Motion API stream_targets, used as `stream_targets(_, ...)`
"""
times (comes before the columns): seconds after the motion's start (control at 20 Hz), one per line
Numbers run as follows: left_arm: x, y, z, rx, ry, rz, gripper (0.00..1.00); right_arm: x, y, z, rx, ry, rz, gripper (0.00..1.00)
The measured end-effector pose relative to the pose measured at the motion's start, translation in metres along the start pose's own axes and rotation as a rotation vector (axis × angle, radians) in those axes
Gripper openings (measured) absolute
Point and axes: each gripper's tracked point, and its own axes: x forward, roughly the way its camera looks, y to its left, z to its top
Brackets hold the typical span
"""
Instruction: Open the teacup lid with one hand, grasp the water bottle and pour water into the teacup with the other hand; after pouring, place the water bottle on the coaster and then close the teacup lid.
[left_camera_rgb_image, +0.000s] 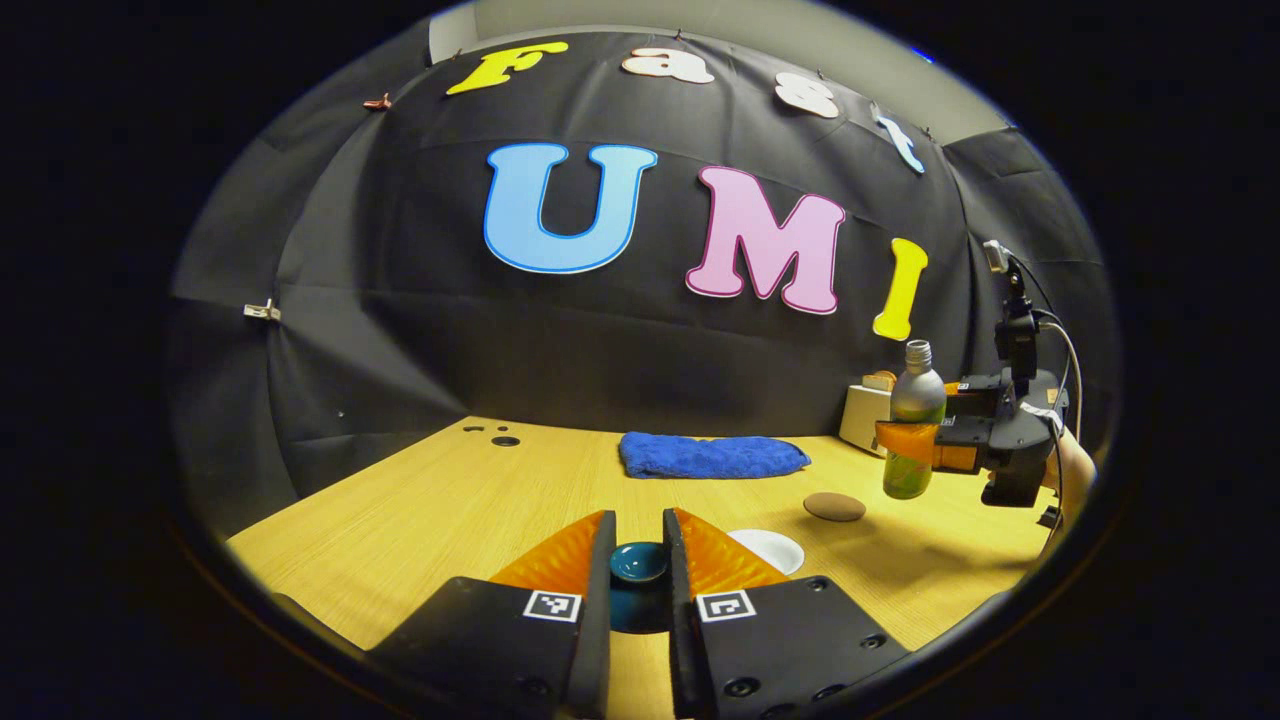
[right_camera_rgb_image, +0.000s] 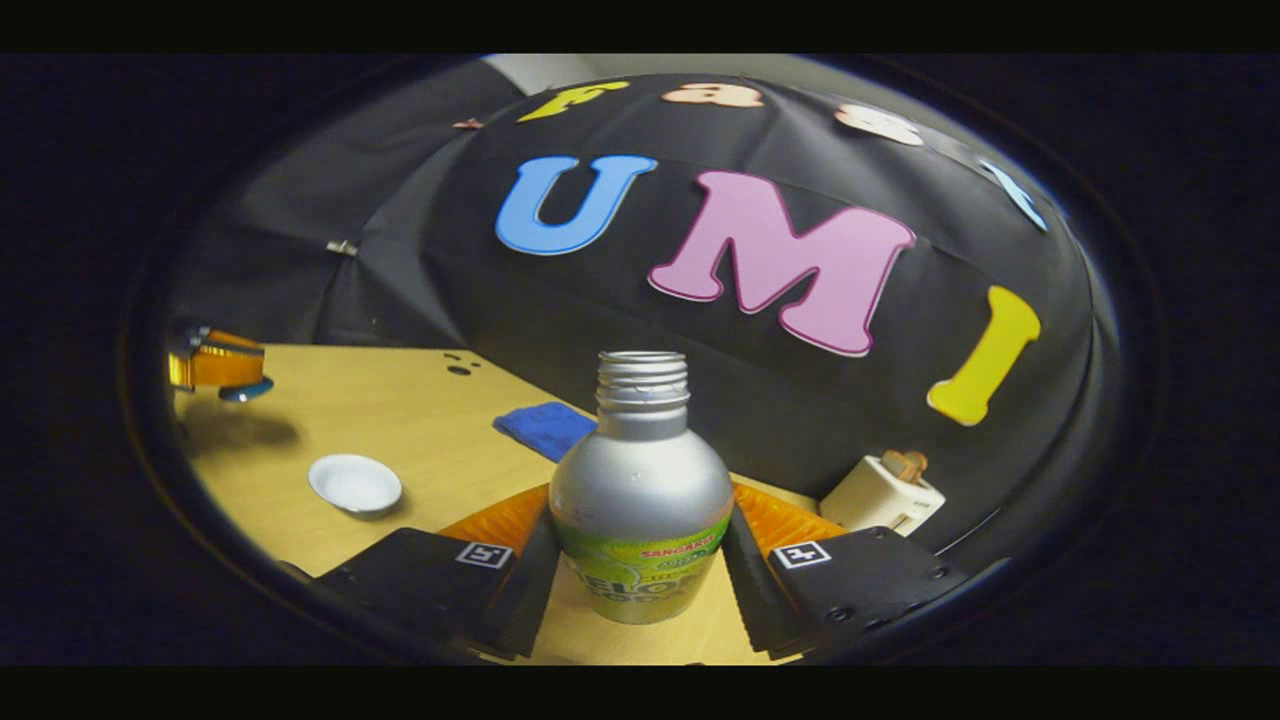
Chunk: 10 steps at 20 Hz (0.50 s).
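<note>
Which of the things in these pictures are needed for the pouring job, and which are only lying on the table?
Needed for the job:
teal lid, held in the left tool
water bottle, held in the right tool
white teacup
brown coaster

Only lying about:
blue cloth
white box by the wall

Light falls from overhead, bright on my worktop (left_camera_rgb_image: 420, 500), dim against the cloth wall. My left gripper (right_camera_rgb_image: 215, 365) casts a soft shadow beneath itself. Right gripper view slightly soft; fisheye bends edges in both.
</note>
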Motion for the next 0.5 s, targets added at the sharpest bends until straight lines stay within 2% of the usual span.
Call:
stream_targets(0.15,-0.001,-0.004,0.001,0.006,0.000,-0.008,0.28,-0.001,-0.016,0.013,0.110,-0.057,-0.025,0.79)
stream_targets(0.2,-0.002,-0.005,0.000,0.003,0.003,-0.012,0.28,0.002,-0.021,0.015,0.148,-0.077,-0.028,0.82)
stream_targets(0.35,-0.002,-0.010,-0.001,0.002,0.007,-0.022,0.28,0.017,-0.033,0.019,0.279,-0.111,-0.010,0.78)
stream_targets(0.5,-0.004,-0.010,-0.003,0.003,0.010,-0.020,0.28,0.035,-0.044,0.006,0.294,-0.095,-0.019,0.79)
